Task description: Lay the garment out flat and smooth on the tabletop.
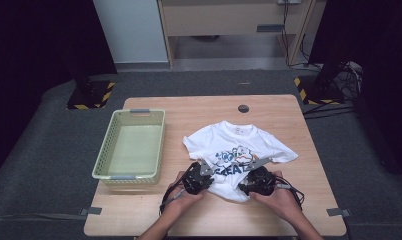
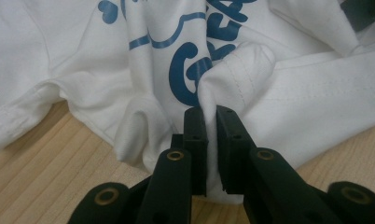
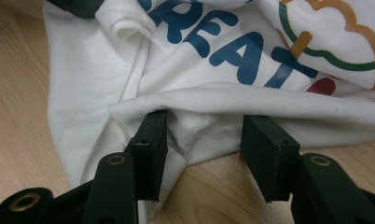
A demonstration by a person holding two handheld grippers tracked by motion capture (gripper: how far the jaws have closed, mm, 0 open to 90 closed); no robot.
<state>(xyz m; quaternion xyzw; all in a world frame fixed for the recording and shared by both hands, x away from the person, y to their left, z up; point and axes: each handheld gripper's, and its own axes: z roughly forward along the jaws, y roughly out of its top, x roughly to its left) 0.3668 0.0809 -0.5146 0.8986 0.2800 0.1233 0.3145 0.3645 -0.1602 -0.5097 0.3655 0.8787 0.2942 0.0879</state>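
Counter (image 1: 269,107), wooden, bears all. Basket (image 1: 130,176), pale green, sits left, apparently awaiting the white T-shirt (image 1: 239,137) spread centre. My left gripper (image 2: 211,119) pinches the hem fold tight, anchoring it. My right gripper (image 3: 202,128) stands part-open around the hem, gripping nothing yet.

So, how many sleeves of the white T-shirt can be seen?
2: one short sleeve points toward the green basket, the other lies on the opposite side.

Both forearms reach in from the near edge, the left black two-jaw gripper (image 1: 198,176) pinched tight on white cloth (image 2: 232,79), the right black two-jaw gripper (image 1: 257,179) standing parted.
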